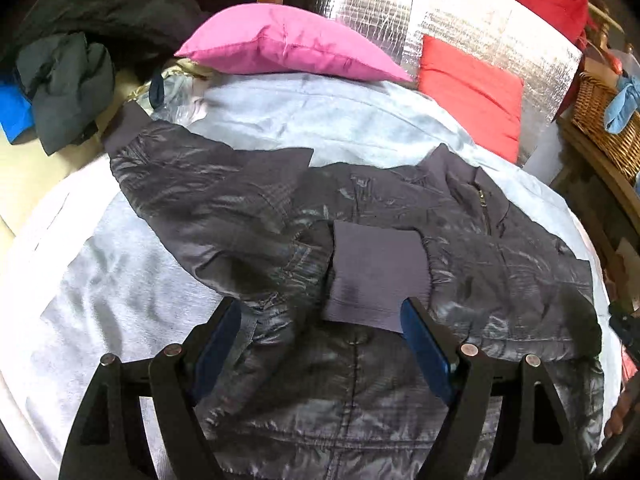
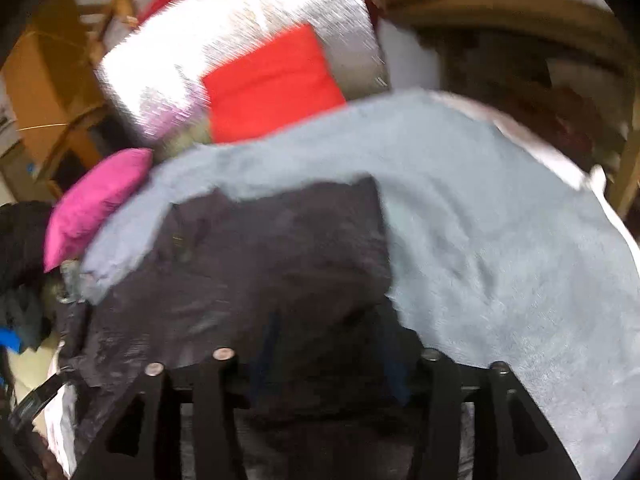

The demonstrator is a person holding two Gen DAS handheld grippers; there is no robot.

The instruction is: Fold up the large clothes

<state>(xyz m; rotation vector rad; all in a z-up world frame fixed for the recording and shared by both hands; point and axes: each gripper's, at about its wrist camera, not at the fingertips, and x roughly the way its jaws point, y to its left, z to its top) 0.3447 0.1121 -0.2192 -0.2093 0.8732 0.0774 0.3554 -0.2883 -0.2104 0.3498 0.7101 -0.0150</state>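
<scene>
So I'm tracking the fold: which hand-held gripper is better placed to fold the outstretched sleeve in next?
Probably left. The left hand-held gripper hangs open over the jacket, outstretched sleeve on its side. The right hand-held gripper's blurred view shows the opposite edge.

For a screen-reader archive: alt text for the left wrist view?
A dark shiny jacket lies spread on a pale blue blanket, one sleeve folded across its chest. The open left gripper hovers over the sleeve's ribbed cuff; a pink pillow lies behind.

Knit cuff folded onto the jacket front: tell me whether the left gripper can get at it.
Probably yes. The cuff lies on top of the jacket, uncovered, just ahead of the open left gripper.
</scene>
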